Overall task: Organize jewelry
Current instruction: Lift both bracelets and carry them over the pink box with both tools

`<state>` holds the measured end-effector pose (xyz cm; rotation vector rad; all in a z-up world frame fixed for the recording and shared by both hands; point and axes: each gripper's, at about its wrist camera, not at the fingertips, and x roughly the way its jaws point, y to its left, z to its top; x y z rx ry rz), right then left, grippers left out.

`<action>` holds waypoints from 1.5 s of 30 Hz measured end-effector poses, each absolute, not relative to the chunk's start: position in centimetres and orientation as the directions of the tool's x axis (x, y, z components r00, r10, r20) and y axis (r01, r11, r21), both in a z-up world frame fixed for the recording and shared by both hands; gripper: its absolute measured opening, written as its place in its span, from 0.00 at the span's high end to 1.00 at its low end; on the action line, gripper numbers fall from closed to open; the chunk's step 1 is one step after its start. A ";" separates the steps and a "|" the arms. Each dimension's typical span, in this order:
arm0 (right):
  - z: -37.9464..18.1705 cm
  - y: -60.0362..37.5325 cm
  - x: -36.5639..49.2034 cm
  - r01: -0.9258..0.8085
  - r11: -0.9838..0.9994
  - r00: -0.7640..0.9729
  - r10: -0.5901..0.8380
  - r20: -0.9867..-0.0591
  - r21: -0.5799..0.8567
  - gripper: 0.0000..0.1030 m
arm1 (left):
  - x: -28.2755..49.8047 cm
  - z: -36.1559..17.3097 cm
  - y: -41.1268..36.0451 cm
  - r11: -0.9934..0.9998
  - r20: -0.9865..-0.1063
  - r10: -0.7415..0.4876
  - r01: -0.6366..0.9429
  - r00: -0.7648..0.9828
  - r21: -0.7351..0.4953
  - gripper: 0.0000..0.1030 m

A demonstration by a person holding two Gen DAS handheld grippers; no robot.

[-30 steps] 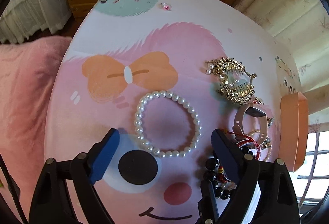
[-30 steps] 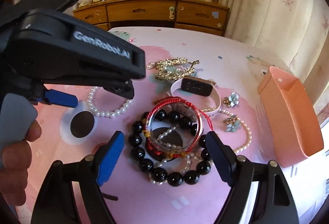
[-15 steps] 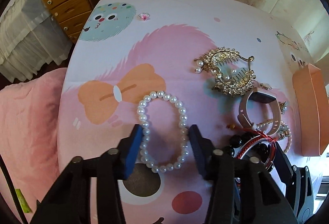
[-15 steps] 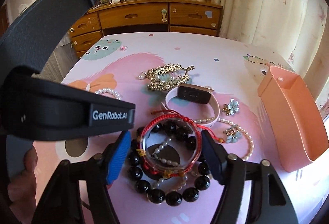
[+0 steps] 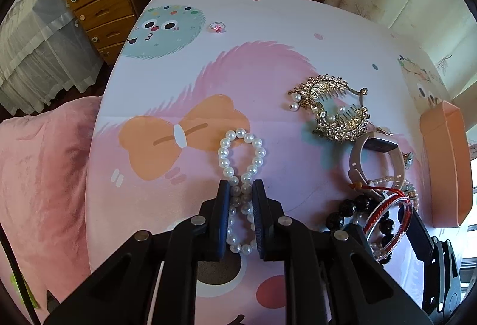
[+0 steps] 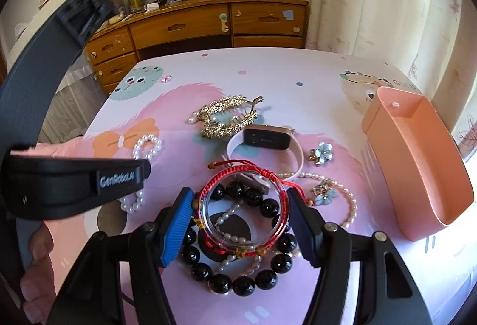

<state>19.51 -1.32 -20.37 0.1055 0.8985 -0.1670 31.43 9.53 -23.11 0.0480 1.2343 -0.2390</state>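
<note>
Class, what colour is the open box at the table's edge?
The box is peach-orange, shown best in the right wrist view.

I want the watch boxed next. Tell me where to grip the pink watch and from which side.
Grip the pink watch across its dark face block, coming from above with one pad on each long edge. It lies on its side, its band a springy open loop that would flatten under a squeeze, while the face is rigid and flat-sided. The gold hair combs sit close behind, so keep clear of that edge.

White pearl bracelet (image 5: 242, 173) pinched into a figure-eight on the cartoon tablecloth (image 5: 253, 63), seemingly flat.
</note>
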 end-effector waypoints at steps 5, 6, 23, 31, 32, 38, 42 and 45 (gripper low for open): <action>-19.6 -1.1 19.1 0.194 0.981 0.624 -0.099 -0.775 0.030 0.38 | 30.9 -22.1 10.2 0.963 -0.920 -0.194 0.244 0.342 -0.112 0.96; -19.5 -1.0 18.9 0.202 0.979 0.625 -0.098 -0.774 0.039 0.38 | 30.8 -22.0 10.3 0.961 -0.919 -0.195 0.255 0.342 -0.109 0.96; -18.3 -0.5 16.0 0.286 0.957 0.603 -0.148 -0.784 0.040 0.39 | 31.3 -23.3 12.5 0.947 -0.941 -0.211 0.292 0.265 -0.130 0.75; -18.4 -0.7 15.3 0.315 0.949 0.593 -0.170 -0.787 0.032 0.39 | 30.9 -23.6 11.1 0.945 -0.932 -0.134 0.327 0.337 -0.018 0.78; -18.4 -0.7 15.2 0.319 0.947 0.595 -0.173 -0.785 0.033 0.39 | 30.8 -23.6 11.0 0.943 -0.928 -0.142 0.332 0.345 -0.021 0.87; -18.0 -1.3 14.4 0.356 0.933 0.589 -0.179 -0.788 0.054 0.39 | 30.2 -23.5 10.8 0.934 -0.918 -0.165 0.356 0.361 -0.028 0.95; -17.5 -1.7 13.5 0.367 0.928 0.592 -0.187 -0.784 0.055 0.39 | 29.6 -23.5 11.2 0.934 -0.907 -0.181 0.356 0.381 -0.037 0.95; -17.1 -2.0 12.9 0.370 0.927 0.601 -0.193 -0.776 0.056 0.39 | 28.7 -23.1 11.5 0.930 -0.891 -0.196 0.366 0.409 -0.037 0.95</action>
